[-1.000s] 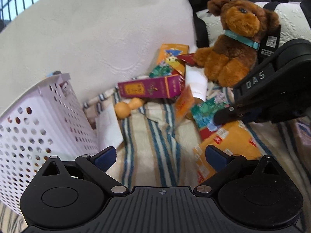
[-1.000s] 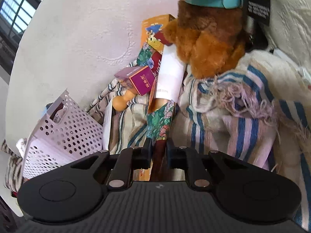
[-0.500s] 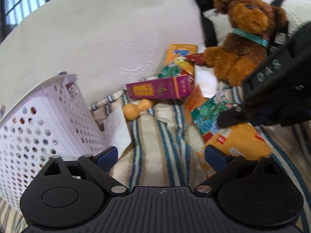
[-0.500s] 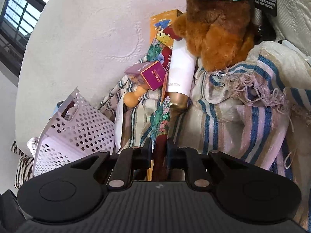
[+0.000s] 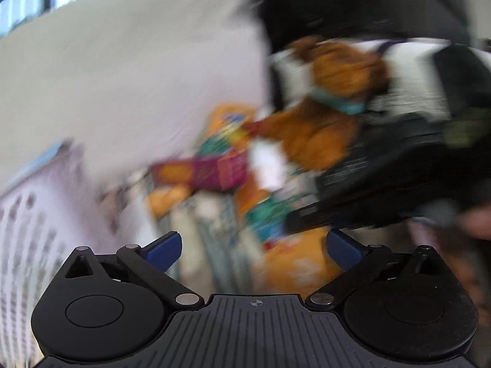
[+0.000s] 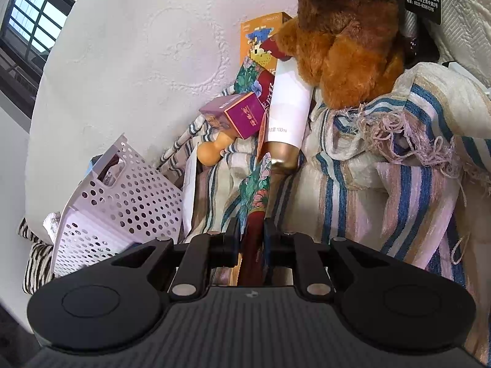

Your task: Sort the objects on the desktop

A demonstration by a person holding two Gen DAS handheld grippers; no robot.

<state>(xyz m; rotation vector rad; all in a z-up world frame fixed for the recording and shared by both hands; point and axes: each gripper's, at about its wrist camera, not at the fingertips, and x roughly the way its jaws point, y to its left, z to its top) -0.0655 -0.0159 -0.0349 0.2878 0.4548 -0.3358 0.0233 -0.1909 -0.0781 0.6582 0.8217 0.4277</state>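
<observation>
My right gripper (image 6: 251,233) is shut on a flat floral packet (image 6: 256,190), green and dark red, held edge-on above the striped cloth (image 6: 399,165). Beyond it lie a white tube with a gold cap (image 6: 288,113), a purple box (image 6: 242,115), a small tan gourd (image 6: 211,151) and an orange box (image 6: 260,35). A brown plush dog (image 6: 346,40) sits behind them. My left gripper (image 5: 253,250) is open and empty; its view is blurred, showing the right gripper (image 5: 383,181), the dog (image 5: 325,116), the purple box (image 5: 202,171) and an orange packet (image 5: 294,263).
A white perforated basket (image 6: 119,202) stands at the left, tilted, and also shows in the left wrist view (image 5: 33,214). A white embossed cover (image 6: 138,61) rises behind the pile. A window (image 6: 40,15) is at the far left.
My right gripper has lifted the floral packet and drawn back from the pile. My left gripper is moving fast, so its view has blurred, and the scene has shifted right.
</observation>
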